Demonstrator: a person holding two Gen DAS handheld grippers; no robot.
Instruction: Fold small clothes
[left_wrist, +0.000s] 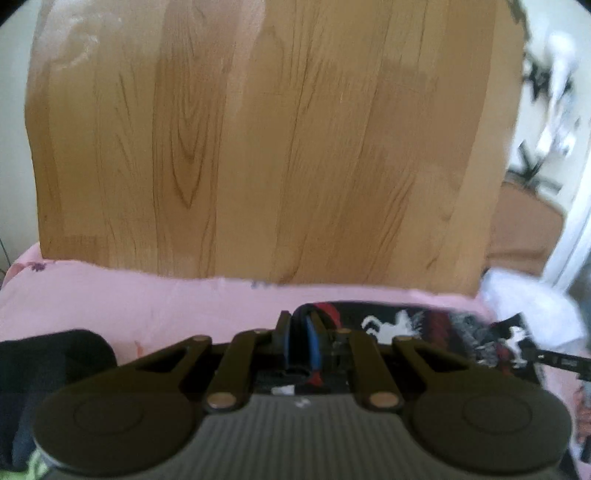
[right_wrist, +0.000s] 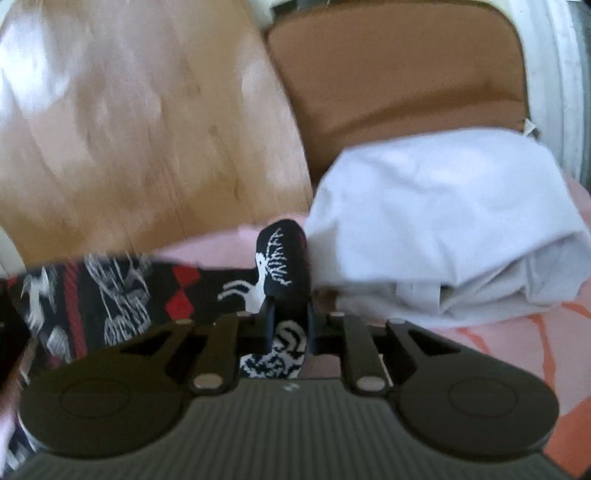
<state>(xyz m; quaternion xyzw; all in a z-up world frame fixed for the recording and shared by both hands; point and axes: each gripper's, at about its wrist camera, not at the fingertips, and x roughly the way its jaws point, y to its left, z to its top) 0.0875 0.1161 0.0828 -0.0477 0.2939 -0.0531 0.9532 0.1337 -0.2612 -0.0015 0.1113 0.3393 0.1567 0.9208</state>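
Two grippers hold one patterned sock between them, as far as we can see. From the left wrist view, our left gripper (left_wrist: 301, 343) has its fingers drawn narrow, pinched on one end of the black sock (left_wrist: 402, 325) with white horses and red bands, which stretches off to the right over the pink bedsheet (left_wrist: 147, 302), close to the sheet's far edge, where the wooden floor (left_wrist: 258, 147) begins. A dark garment (left_wrist: 48, 362) lies at the left edge of the sheet. From the right wrist view, our right gripper (right_wrist: 290, 325) is also closed narrow, clamping the sock's (right_wrist: 110, 295) other end, whose tip curls up above the fingers. A white folded cloth (right_wrist: 443, 221) sits just beside it on the right, with a brown chair seat (right_wrist: 399, 74) beyond.
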